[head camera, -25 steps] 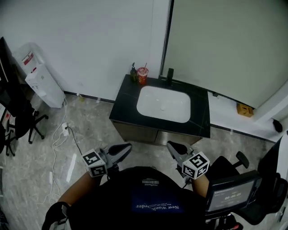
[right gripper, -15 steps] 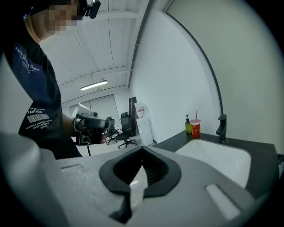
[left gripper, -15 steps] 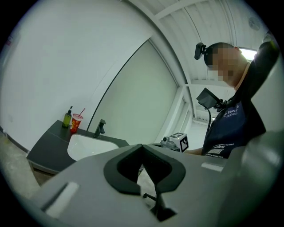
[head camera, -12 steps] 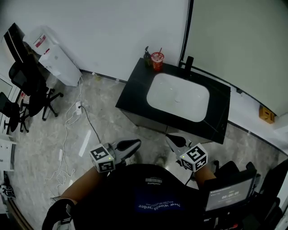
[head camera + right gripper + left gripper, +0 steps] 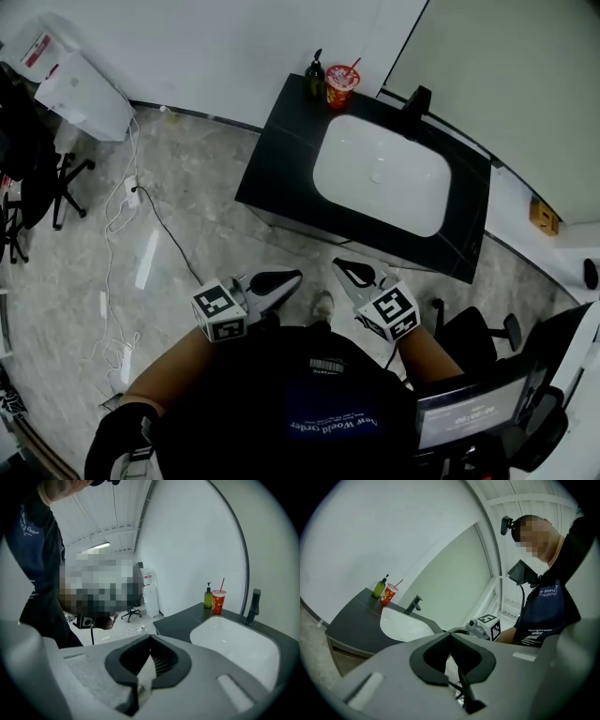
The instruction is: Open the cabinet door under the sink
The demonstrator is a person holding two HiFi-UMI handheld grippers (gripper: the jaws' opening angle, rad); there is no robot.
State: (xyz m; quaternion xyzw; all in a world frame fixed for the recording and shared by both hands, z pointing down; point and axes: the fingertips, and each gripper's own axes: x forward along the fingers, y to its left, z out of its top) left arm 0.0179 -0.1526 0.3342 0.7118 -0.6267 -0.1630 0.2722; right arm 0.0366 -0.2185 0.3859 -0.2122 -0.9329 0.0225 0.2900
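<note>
The black counter (image 5: pixel 281 159) with a white sink (image 5: pixel 380 173) stands ahead of me in the head view. Only a thin brown strip of the cabinet front (image 5: pixel 309 232) shows under its near edge. My left gripper (image 5: pixel 284 279) and right gripper (image 5: pixel 345 270) hover side by side over the floor, just short of that edge, touching nothing. Both are shut and empty. In the left gripper view, the left gripper (image 5: pixel 452 635) points past the counter's corner, with the cabinet front (image 5: pixel 340 662) low at the left. The right gripper (image 5: pixel 150 641) looks across the sink (image 5: pixel 234 637).
A red cup (image 5: pixel 341 84), a green bottle (image 5: pixel 316 67) and a black faucet (image 5: pixel 415 98) stand at the counter's back. A white appliance (image 5: pixel 80 89), office chairs (image 5: pixel 37 187) and a floor cable (image 5: pixel 122 244) lie left. A black chair (image 5: pixel 478 337) and a screen (image 5: pixel 469 408) are at the right.
Both grippers have sunk and moved toward the counter's near edge, still shut. The head view has shifted, so the sink now sits closer and more to the right.
</note>
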